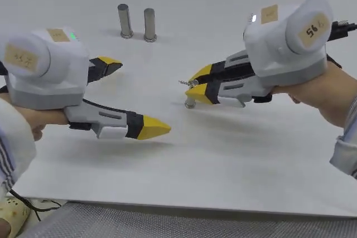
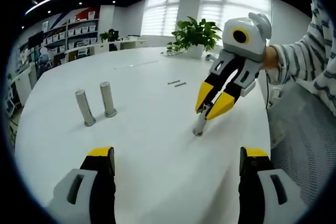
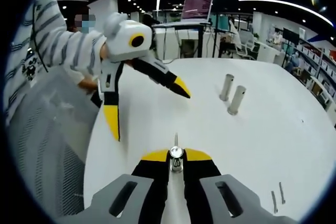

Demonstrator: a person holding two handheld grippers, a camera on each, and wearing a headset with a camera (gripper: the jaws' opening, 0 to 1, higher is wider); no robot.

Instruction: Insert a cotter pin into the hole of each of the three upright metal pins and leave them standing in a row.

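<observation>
Right tongs pressed onto the head of a metal pin standing mid-table. A cotter pin pokes out by its top, so I judge this insertion nearly seated. Left tongs spread, empty. Two more metal pins stand toward the table's far edge. Spare cotter pins lie loose beyond. Next: let go gently, fetch a spare. Open room all round, near edge well apart.
</observation>
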